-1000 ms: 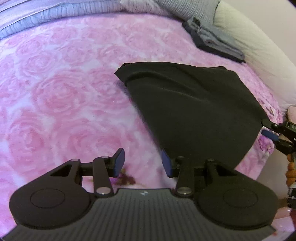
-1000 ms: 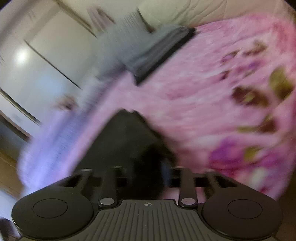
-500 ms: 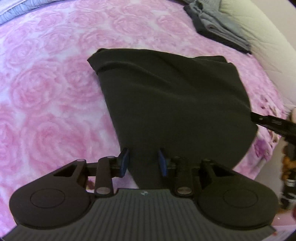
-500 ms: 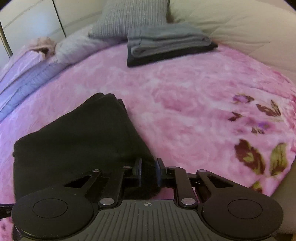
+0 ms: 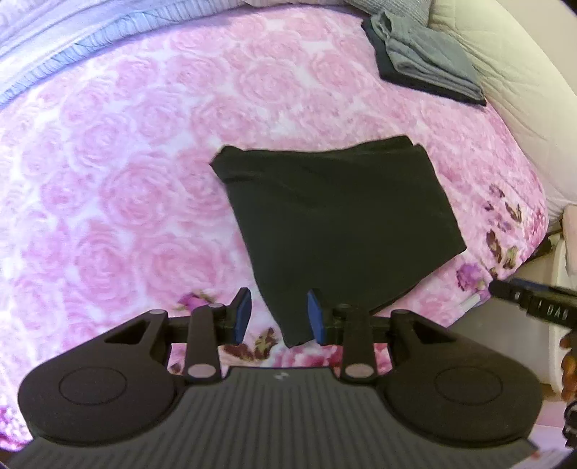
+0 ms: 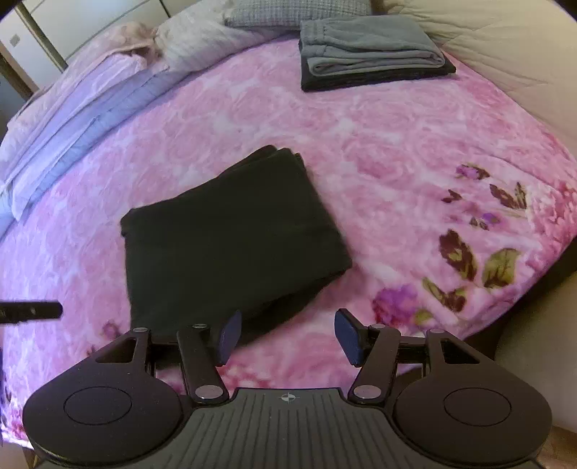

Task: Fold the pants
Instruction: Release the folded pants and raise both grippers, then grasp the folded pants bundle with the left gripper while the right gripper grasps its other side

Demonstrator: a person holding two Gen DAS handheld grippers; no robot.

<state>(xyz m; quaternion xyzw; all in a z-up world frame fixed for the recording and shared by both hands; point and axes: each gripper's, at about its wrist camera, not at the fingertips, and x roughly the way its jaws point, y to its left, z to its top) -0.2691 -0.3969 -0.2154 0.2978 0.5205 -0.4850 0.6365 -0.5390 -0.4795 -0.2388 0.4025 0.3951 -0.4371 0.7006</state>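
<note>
now black pants (image 6: pixel 230 234) lie folded flat; left claw (image 5: pixel 277 317) spread, right claw (image 6: pixel 286 339) opening, both empty

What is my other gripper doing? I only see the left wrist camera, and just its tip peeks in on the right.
Observer: In the right wrist view the right gripper has its jaws opening. Nothing is between them, and only the pink blanket shows below.
Operator: Is it touching the pants?
Observer: No. The folded black pants lie flat on the blanket, off to the side of its pads.
Operator: What's past the far end?
Observer: White cupboard doors, beyond the pillows.
</note>
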